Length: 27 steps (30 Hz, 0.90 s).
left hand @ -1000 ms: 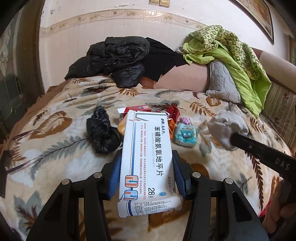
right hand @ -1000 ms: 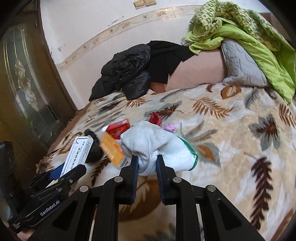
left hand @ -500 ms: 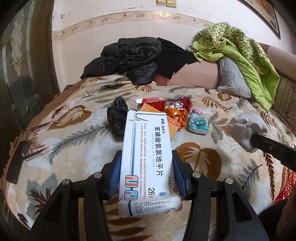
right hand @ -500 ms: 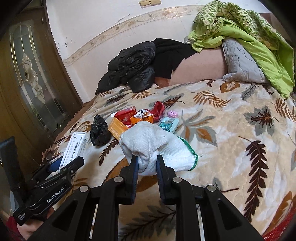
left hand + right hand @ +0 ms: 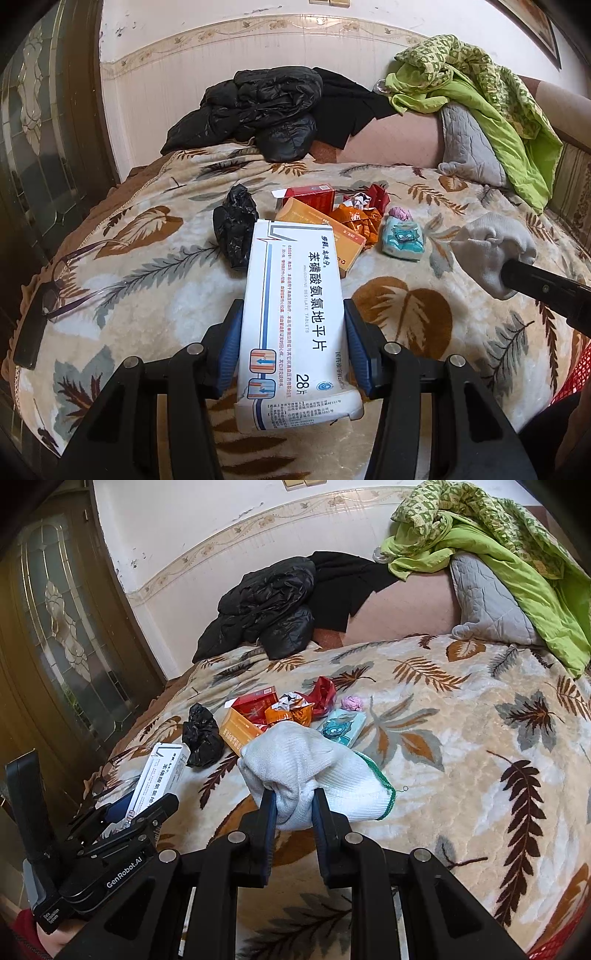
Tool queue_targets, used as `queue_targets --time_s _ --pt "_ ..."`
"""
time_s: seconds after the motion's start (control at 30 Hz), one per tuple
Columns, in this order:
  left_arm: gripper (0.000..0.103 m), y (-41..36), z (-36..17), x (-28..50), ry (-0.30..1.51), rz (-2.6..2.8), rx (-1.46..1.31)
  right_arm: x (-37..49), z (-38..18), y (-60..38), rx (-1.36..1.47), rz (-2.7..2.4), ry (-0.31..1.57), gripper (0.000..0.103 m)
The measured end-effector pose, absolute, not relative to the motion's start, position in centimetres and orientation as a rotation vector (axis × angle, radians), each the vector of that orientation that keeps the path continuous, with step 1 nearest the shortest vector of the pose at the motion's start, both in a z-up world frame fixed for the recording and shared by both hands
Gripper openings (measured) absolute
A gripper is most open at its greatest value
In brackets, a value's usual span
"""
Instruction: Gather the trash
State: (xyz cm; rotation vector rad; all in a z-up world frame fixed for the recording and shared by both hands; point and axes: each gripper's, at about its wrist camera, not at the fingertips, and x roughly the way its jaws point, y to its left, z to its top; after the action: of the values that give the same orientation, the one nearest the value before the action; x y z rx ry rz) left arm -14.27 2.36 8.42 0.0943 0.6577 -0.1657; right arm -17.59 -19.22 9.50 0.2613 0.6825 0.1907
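While both grippers are loaded and held above the bed, the step in hand looks like carrying the two picks off to a bin, which no view clearly shows.

Left gripper [image 5: 293, 347]: clenched on the white pill box [image 5: 295, 317], blue pads pressed on its two long sides; the box points away from the camera and its near end looks crushed.

Right gripper [image 5: 293, 805]: grasping a bunched white glove [image 5: 314, 775] with a green-edged cuff; the cloth bulges above and to the right of the fingers.

Trash left: on the blanket [image 5: 147, 280], near the middle of the bed, lie a black bag [image 5: 236, 229], an orange box [image 5: 317, 236], a red box [image 5: 310, 194], crumpled orange wrappers [image 5: 354, 221], a red wrapper [image 5: 323, 696], a blue packet [image 5: 402, 240] and a small pink wad [image 5: 400, 213], all close together.

Not trash, by my judgement: the glasses [image 5: 70, 280] at the left edge of the bed, the black jacket [image 5: 258, 107] and the green quilt [image 5: 480, 96] by the wall.

Red mesh: a bit shows at the lower right edge [image 5: 576, 373]; whether it is the bin I cannot tell.

Doing it well: keep both grips firm through the carry. The box is held only by its sides, so keep it level. The glove is soft and may slide, so open the right fingers only once it is over the bin. Drop one item at a time, so the two tools do not knock together.

Progress: early, since most of the pile is on the bed.
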Motion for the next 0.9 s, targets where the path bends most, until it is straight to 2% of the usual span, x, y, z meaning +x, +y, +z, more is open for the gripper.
queue_targets --time_s 0.9 --pt "0.050 2.26 8.51 -14.36 0.646 -0.162 0.114 -17.64 9.35 -19.30 0.261 0.193 0.685 0.020"
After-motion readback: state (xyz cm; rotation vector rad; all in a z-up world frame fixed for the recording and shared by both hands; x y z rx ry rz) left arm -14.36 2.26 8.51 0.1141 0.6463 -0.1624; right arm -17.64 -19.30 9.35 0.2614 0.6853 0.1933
